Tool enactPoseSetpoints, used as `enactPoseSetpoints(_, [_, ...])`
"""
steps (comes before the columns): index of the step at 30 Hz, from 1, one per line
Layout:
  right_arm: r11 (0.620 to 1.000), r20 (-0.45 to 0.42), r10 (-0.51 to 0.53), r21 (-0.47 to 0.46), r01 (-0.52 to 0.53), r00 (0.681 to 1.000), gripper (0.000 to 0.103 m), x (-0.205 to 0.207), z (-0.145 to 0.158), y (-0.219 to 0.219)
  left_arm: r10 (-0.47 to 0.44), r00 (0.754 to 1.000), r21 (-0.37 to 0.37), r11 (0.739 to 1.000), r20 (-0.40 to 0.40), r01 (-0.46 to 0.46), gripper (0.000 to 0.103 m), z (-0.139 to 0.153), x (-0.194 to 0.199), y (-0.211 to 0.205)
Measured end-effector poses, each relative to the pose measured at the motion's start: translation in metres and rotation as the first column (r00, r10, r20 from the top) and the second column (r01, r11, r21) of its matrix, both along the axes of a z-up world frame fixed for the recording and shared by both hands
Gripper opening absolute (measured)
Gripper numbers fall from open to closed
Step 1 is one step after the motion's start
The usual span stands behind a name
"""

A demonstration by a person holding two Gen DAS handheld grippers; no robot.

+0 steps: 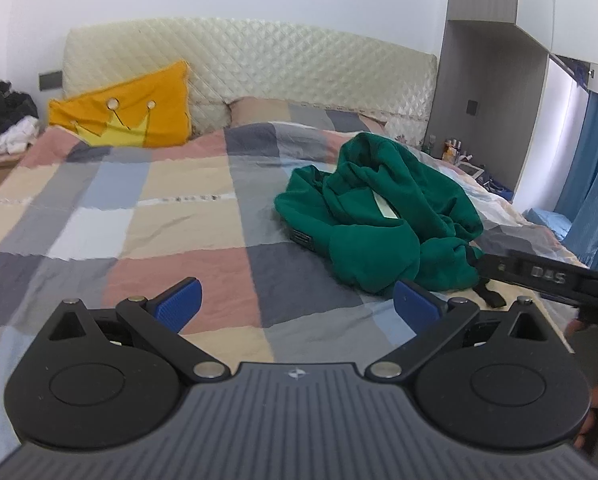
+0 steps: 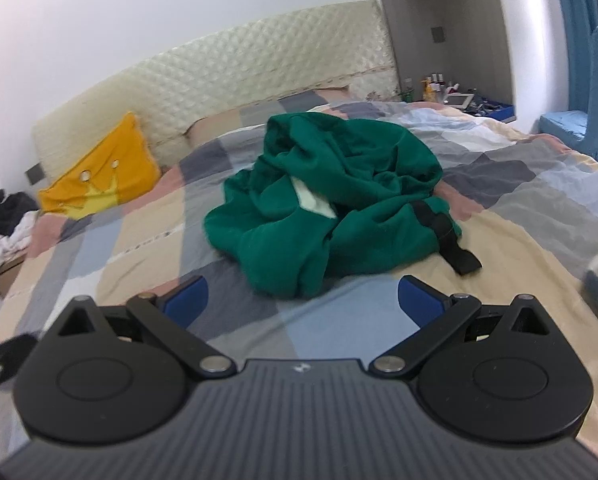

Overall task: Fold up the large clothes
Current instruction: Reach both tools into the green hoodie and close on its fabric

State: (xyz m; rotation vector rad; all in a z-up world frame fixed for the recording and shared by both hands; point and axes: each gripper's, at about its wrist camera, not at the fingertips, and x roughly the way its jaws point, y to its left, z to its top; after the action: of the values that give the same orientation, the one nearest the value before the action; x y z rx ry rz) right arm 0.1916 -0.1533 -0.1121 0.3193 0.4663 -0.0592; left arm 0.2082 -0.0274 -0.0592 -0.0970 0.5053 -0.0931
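Observation:
A green garment (image 1: 379, 212) lies crumpled in a heap on the checked bed cover (image 1: 159, 200), with a black strap at its near edge. In the right wrist view the garment (image 2: 331, 200) sits straight ahead and its black strap (image 2: 455, 248) trails to the right. My left gripper (image 1: 297, 302) is open and empty, above the cover, to the left of and short of the heap. My right gripper (image 2: 303, 300) is open and empty, just short of the heap's near edge. The right gripper's body (image 1: 547, 276) shows at the right edge of the left wrist view.
A yellow crown pillow (image 1: 131, 112) leans on the quilted headboard (image 1: 259, 64) at the far left. Dark and white clothes (image 1: 7, 120) are piled beside the bed on the left. A bedside shelf with small bottles (image 2: 447, 88) and blue curtains (image 2: 591, 60) stand on the right.

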Motion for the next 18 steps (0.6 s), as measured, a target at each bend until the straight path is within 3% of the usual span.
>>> enactPoseSetpoints(11, [0.986,-0.068,-0.084,0.141,0.093,0.994,0.103,0.074,-0.033,-0.038,-0.005,0.998,-0.023,1.000,-0.064,0.004,0.103,-0.038,0.106,-0.027])
enactPoseSetpoints(18, [0.953,-0.084,-0.029,0.299,0.053,0.996,0.102,0.123,-0.050,-0.053,-0.087,0.992,-0.159,0.985,-0.096,0.071,0.102,-0.066,0.173,-0.041])
